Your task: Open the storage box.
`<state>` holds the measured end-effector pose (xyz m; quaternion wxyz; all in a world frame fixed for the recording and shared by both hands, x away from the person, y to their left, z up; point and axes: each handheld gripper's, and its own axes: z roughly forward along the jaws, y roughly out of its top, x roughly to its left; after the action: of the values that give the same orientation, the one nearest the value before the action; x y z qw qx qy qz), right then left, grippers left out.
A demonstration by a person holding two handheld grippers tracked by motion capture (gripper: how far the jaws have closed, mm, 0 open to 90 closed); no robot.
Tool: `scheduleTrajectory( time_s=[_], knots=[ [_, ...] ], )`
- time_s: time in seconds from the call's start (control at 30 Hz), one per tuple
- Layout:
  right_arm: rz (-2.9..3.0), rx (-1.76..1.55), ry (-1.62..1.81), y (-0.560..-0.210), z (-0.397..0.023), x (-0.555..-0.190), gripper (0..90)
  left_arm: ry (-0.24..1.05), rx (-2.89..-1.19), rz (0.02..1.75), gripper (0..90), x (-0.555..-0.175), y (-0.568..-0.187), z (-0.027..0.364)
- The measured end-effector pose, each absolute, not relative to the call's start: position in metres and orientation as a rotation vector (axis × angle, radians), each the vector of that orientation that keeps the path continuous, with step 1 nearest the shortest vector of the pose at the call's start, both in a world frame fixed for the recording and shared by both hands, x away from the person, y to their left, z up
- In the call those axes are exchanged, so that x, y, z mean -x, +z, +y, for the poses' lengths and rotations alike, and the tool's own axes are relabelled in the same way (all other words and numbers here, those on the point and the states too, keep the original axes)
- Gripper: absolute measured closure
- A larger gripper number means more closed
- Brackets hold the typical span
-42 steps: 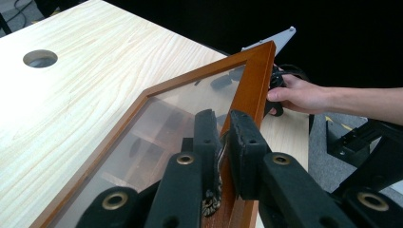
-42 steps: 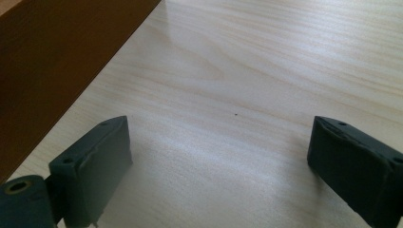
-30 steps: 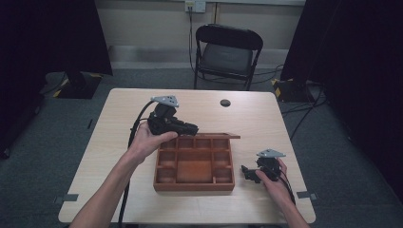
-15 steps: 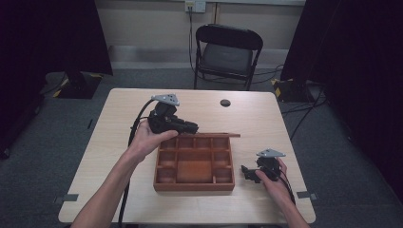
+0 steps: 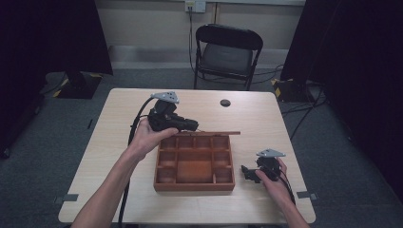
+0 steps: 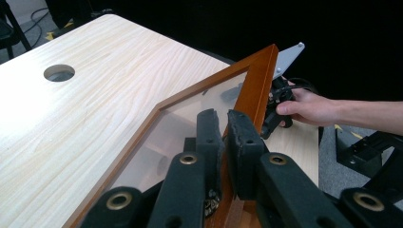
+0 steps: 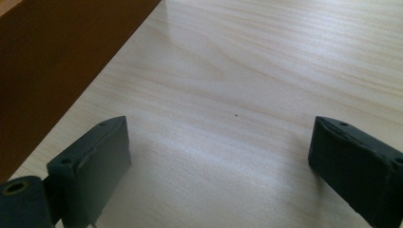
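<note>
Pinching the lid (image 6: 247,90) by its wood frame, the left gripper (image 6: 222,128) holds it tilted up at the far edge of the box (image 5: 194,183). Right gripper (image 7: 221,156) gapes empty beside the box. Thin-edge grip, so the lid could twist loose and slam down.

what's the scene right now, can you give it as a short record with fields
work in hand: opening the hinged lid of a wooden box
left gripper: shut on the lid's wooden frame
lid: glass-paned, raised, attached at the box's far edge
wooden box: open, divided into compartments, contents not discernible
right gripper: open, nothing between the jaws, low over the table right of the box
table: light wood, with a round hole near its far edge
behind the table: a black folding chair
</note>
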<state>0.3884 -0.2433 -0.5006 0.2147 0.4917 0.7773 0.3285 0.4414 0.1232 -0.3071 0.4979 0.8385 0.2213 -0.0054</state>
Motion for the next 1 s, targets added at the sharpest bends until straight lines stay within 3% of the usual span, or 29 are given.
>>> scheduleTrajectory(
  time_s=[1.0],
  knots=[
    [2.156, -1.363, 0.911, -0.5007, -0.2433, -0.3884, 5.9, -0.006, -2.019, 0.543, 84.2, -0.4501, -0.3026, 0.1244]
  ],
)
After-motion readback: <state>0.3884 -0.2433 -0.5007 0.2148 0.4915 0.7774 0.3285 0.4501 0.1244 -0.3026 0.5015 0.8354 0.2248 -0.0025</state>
